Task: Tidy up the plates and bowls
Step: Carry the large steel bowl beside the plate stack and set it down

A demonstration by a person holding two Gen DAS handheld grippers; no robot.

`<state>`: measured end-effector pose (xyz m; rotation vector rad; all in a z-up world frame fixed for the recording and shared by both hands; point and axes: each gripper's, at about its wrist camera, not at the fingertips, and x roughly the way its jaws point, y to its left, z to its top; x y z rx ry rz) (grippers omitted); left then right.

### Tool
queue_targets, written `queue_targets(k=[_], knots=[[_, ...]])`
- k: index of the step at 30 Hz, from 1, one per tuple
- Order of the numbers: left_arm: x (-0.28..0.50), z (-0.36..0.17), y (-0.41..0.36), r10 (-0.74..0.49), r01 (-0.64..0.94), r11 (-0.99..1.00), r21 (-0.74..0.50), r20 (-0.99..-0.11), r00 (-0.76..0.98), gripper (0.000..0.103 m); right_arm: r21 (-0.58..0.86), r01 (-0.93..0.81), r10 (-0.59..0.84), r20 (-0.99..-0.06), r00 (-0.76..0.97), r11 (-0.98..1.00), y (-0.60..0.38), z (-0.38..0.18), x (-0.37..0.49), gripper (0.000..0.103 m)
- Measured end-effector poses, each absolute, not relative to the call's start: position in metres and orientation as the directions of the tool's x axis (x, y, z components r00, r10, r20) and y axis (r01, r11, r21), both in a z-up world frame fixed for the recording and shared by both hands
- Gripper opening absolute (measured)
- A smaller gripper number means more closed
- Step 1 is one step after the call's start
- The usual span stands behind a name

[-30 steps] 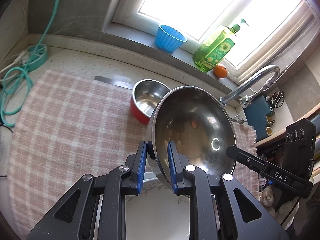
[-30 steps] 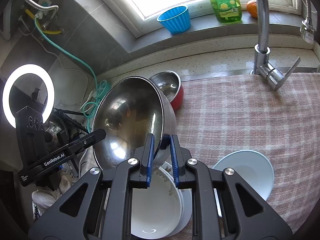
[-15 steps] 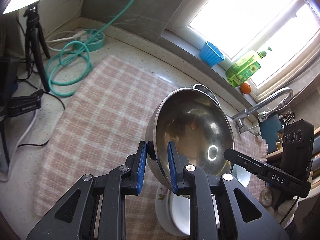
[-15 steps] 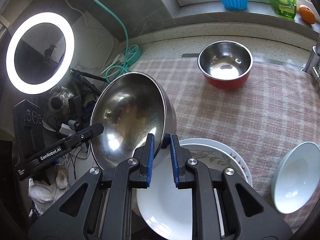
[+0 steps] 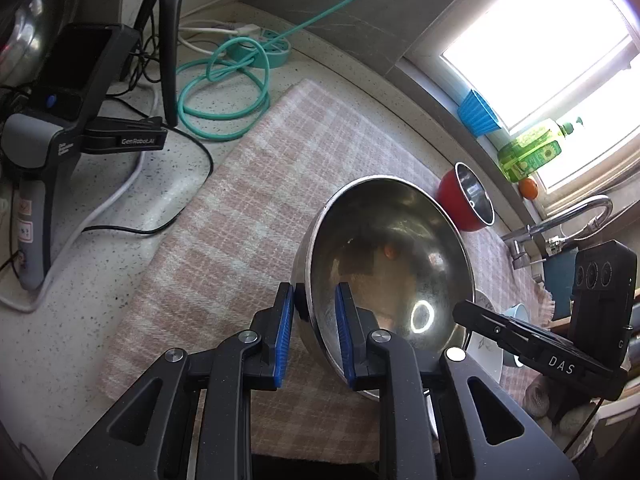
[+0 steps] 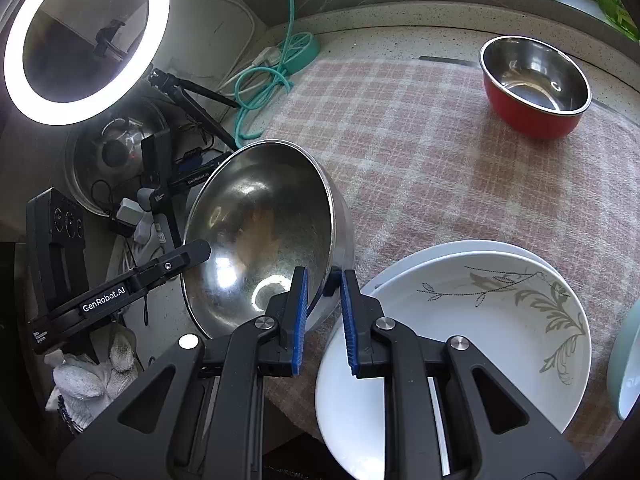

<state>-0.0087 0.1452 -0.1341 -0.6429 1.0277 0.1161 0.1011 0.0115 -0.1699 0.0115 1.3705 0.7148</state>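
A large steel bowl (image 5: 390,256) (image 6: 260,228) hangs tilted above the pink checked cloth (image 5: 256,208) (image 6: 420,168), held from both sides. My left gripper (image 5: 314,300) is shut on one side of its rim and my right gripper (image 6: 322,284) is shut on the opposite side. Just right of the bowl, stacked white plates with a leaf pattern (image 6: 480,320) (image 5: 486,350) lie on the cloth. A smaller red bowl with a steel inside (image 6: 536,84) (image 5: 466,200) stands farther back. A pale green bowl (image 6: 626,364) (image 5: 518,312) shows at the right edge.
A lit ring light (image 6: 80,40) on a tripod, a turquoise hose (image 5: 224,80) (image 6: 264,84), cables and a power strip (image 5: 276,46) crowd the counter left of the cloth. A tap (image 5: 560,220), a blue cup (image 5: 476,112) and a green bottle (image 5: 528,152) line the window side.
Both grippers have carried the steel bowl leftward and lower, away from the red bowl and the tap, toward the left part of the cloth. Their grip on the rim is unchanged.
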Motion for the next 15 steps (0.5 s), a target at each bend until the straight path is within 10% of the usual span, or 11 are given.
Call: queue_targets(k=[15], knots=[[-0.016,-0.149,0.152,-0.193,-0.41,0.808,-0.423,-0.848,0.494,0.018,0.392,-0.468,0.43,-0.902,-0.028,0.792,0.024,-0.193,0.092,0.017]])
